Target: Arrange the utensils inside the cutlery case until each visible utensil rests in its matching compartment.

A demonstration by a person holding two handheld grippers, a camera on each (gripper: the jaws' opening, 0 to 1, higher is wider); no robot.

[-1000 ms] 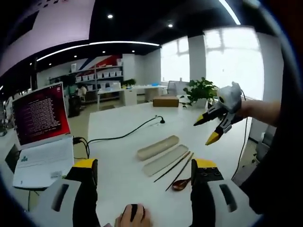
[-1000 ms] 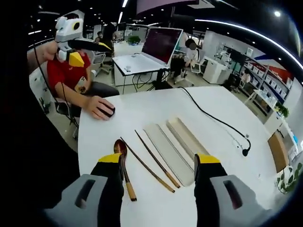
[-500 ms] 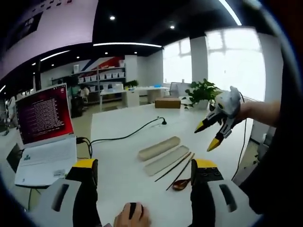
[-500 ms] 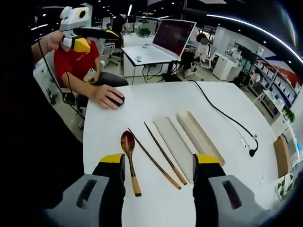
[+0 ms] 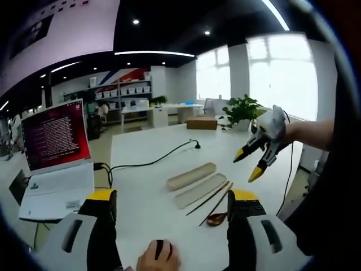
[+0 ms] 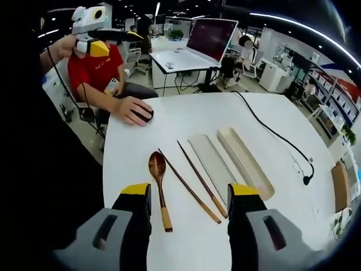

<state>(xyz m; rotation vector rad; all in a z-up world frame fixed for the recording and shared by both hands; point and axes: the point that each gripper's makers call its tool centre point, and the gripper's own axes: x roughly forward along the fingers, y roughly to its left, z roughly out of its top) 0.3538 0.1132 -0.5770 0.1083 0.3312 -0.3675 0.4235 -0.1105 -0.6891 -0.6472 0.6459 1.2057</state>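
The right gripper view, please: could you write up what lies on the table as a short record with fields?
surface: white table
spoon: wooden spoon, bowl pointing away from the camera, lying outside the case
chopsticks: two chopsticks side by side, between spoon and case
case: open cutlery case tray, nothing in it, with its lid alongside
cable: black cable beyond the lid
right gripper: right gripper open, above the utensils' near ends, holding nothing
left gripper: left gripper raised, away from the table

White table: spoon, 2 chopsticks, case
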